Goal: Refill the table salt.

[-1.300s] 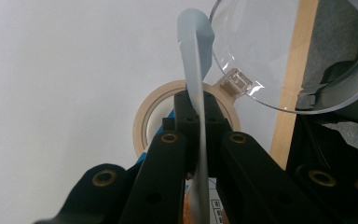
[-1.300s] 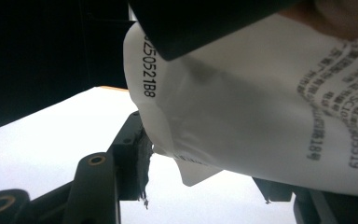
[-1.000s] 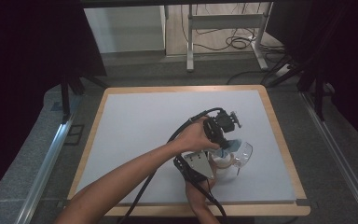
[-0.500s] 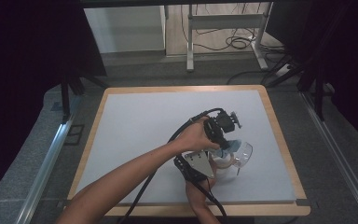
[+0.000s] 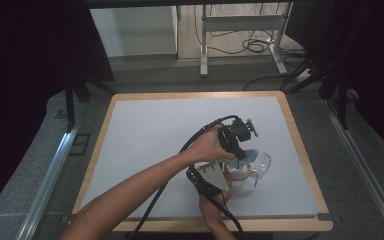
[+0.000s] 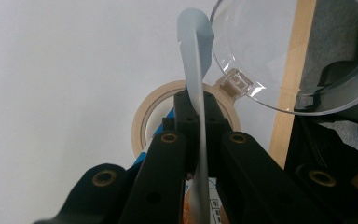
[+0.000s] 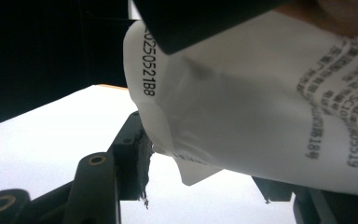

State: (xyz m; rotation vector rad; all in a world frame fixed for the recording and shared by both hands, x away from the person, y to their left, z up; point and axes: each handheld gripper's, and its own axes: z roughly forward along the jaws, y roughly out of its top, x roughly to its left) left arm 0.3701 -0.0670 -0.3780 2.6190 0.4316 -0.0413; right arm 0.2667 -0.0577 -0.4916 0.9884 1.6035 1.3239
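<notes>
Honestly, the pouch (image 7: 261, 112) looks thin and floppy: left gripper (image 6: 198, 116) pinches its top edge tight, right gripper (image 7: 205, 186) half-open around its body.

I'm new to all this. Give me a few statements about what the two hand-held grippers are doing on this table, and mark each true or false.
1. The left gripper is shut on a thin pale blue-white printed packet. True.
2. The round clear plastic lid lies in the middle of the pale grey table mat. False: it lies near the mat's right side, close to the wooden edge.
3. A beige ring-rimmed round container sits on the mat beneath the left gripper. True.
4. The right gripper has an apple between its jaws. False: the white printed packet lies between them.
</notes>
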